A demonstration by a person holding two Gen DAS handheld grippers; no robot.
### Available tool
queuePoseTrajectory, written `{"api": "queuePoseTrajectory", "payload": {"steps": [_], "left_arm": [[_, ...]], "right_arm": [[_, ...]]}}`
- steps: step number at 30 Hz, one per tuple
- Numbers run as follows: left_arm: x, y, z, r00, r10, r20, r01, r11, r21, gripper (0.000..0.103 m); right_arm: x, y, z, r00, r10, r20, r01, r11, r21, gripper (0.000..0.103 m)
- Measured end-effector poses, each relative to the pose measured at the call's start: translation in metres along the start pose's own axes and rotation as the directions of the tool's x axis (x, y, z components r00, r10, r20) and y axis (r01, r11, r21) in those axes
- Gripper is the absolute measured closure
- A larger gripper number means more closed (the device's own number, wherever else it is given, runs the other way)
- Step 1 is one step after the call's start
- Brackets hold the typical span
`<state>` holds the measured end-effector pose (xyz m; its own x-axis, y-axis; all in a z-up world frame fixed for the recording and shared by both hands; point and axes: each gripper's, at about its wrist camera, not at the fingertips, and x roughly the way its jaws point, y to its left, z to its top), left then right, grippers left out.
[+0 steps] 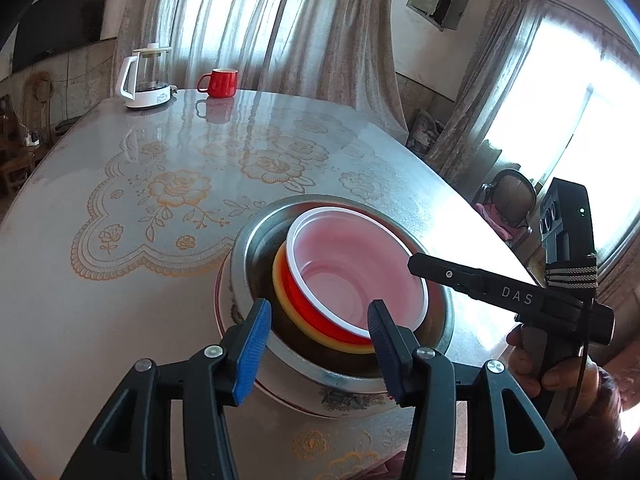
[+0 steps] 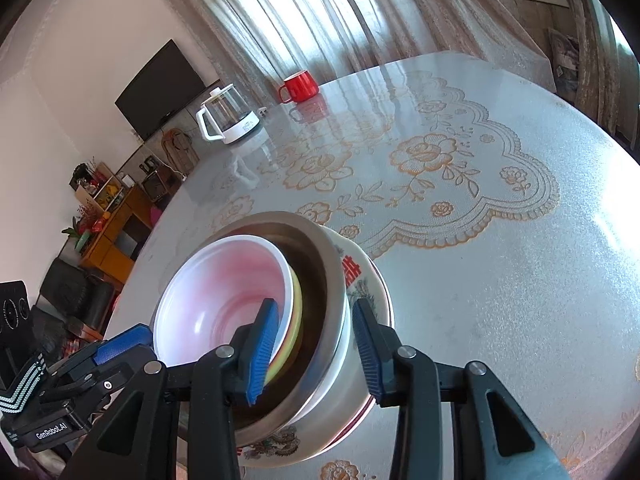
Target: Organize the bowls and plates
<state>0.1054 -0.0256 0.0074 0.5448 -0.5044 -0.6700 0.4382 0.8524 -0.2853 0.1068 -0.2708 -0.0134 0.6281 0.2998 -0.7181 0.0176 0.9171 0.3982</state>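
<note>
Dishes nested by size on bench point(image 1: 120, 280): red bowl point(image 1: 356, 268) in steel bowl point(image 2: 324, 280), over floral plate point(image 2: 372, 292). Left tool point(image 1: 320, 328) open, straddling steel rim, gripping nothing. Right tool point(image 2: 314, 344) open astride rim, likely steadying.

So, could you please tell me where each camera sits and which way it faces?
Left wrist: on the left gripper, looking down at the nested bowls; its blue-padded fingers, the right gripper and a hand show.
Right wrist: on the right gripper, facing the same stack; its fingers straddle the stack's rims.
Shared: bowls, red mug, kettle.
</note>
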Motion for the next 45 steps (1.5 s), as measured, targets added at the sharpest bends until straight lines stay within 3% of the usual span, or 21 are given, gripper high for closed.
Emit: {"api": "queuePoseTrajectory", "payload": {"steps": [5,12,18,20,24,26,29,42,45], "left_arm": [[-0.006,-0.001,-0.004,0.999,0.049,0.020,-0.049,0.999,0.004,0.049],[-0.012,0.000,-0.010,0.985,0.159,0.070,-0.160,0.987,0.011,0.040],[-0.015,0.004,-0.015,0.946,0.304,0.114,-0.305,0.952,-0.009,0.032],[-0.015,0.006,-0.018,0.935,0.333,0.125,-0.333,0.943,-0.018,0.029],[-0.018,0.008,-0.025,0.926,0.346,0.149,-0.344,0.938,-0.043,0.017],[-0.019,0.008,-0.028,0.925,0.346,0.160,-0.343,0.938,-0.043,0.012],[-0.022,0.003,-0.033,0.918,0.359,0.169,-0.358,0.933,-0.039,0.000],[-0.028,-0.005,-0.040,0.911,0.371,0.182,-0.370,0.928,-0.045,0.000],[-0.029,-0.006,-0.042,0.900,0.396,0.183,-0.395,0.918,-0.046,0.000]], "right_arm": [[-0.004,0.005,-0.003,1.000,-0.010,0.008,0.010,1.000,-0.016,0.064],[-0.013,0.012,-0.004,0.998,-0.045,0.044,0.047,0.998,-0.042,0.062],[-0.031,0.023,-0.011,0.983,-0.138,0.123,0.147,0.987,-0.070,0.059],[-0.036,0.029,-0.015,0.976,-0.165,0.143,0.177,0.982,-0.073,0.050],[-0.046,0.046,-0.029,0.945,-0.236,0.226,0.261,0.961,-0.090,0.043],[-0.047,0.056,-0.038,0.936,-0.252,0.244,0.284,0.953,-0.106,0.031],[-0.045,0.067,-0.047,0.923,-0.279,0.266,0.321,0.938,-0.129,0.031],[-0.044,0.075,-0.055,0.908,-0.310,0.281,0.357,0.924,-0.135,0.031],[-0.043,0.075,-0.055,0.909,-0.310,0.279,0.357,0.924,-0.136,0.031]]}}
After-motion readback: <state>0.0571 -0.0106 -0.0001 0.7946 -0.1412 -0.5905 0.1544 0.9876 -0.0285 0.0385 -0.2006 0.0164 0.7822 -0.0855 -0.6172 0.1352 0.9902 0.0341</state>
